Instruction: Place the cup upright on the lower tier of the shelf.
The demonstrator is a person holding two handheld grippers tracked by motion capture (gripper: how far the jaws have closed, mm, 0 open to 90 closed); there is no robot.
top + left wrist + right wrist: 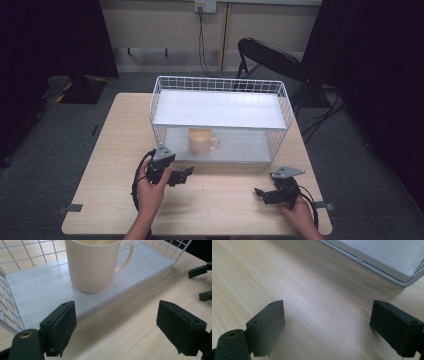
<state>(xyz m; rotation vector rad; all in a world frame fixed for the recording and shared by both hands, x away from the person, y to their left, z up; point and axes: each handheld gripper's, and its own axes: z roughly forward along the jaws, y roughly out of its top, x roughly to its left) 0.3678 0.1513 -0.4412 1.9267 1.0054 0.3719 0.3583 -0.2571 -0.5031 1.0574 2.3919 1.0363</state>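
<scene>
On lower shelf of white wire rack [160, 107], cream mug [201, 140] upright, handle toward right; left gripper [116, 326] wide open just short, right gripper [328, 326] open over bare table [220, 205]; risk: jaw clipping shelf lip, tipping mug.

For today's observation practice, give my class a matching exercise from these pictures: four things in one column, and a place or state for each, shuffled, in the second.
Things:
1. cream mug
2. left gripper
3. right gripper
4. black folding chair

Places or states:
A. open, over bare tabletop by the rack's front right corner
B. on the floor behind the table
C. on the lower shelf of the white wire rack
D. open, fingers aimed at the mug

Pairs: 1-C, 2-D, 3-A, 4-B
</scene>
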